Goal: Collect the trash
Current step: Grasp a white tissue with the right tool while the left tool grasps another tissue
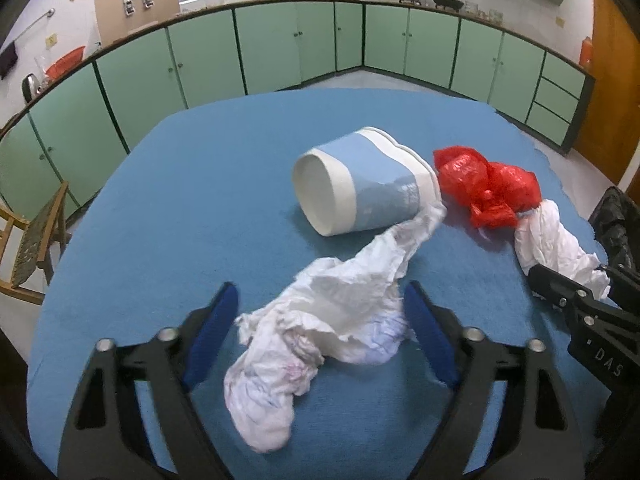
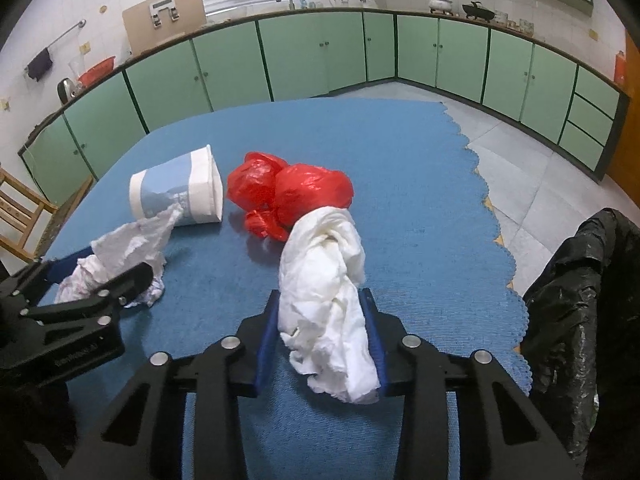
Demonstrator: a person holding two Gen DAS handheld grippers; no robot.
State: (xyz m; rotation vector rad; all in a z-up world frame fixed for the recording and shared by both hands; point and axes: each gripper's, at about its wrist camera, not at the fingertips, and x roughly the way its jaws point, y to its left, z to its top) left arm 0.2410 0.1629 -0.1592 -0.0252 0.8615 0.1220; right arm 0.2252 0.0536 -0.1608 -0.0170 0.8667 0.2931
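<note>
A crumpled white paper with faint stains [image 1: 320, 320] lies on the blue table cloth [image 1: 180, 220] between the fingers of my left gripper [image 1: 320, 292]. The jaws stand wide on either side of it, and the left pad shows a slight gap to the paper. My right gripper [image 2: 320, 296] has its blue pads pressed on both sides of a white paper wad [image 2: 328, 280]. Beyond lie a tipped blue-and-white paper cup [image 1: 360, 184] and a crumpled red plastic bag [image 2: 292, 188]; the wad's far end touches the bag.
A black trash bag [image 2: 580, 300] hangs open at the table's right edge. A wooden chair [image 1: 36, 248] stands left of the table. Green cabinets line the far walls. The cloth's scalloped edge [image 2: 480, 184] runs along the right side.
</note>
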